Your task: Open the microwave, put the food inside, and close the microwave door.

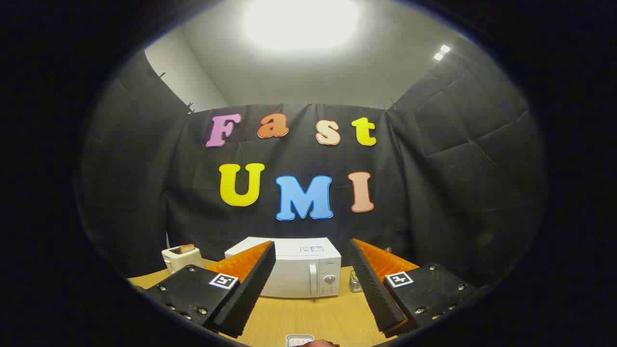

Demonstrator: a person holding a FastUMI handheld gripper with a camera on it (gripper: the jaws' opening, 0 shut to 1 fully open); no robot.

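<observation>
The claw hangs above the wooden counter with its fingers spread wide, holding nothing. Beyond them, framed in the gap, sits the white microwave, door closed. A toaster stands off to its left, and a small white tray lies just under the fingers.

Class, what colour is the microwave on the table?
White: the microwave shows beyond the open gripper in the gripper view.
</observation>
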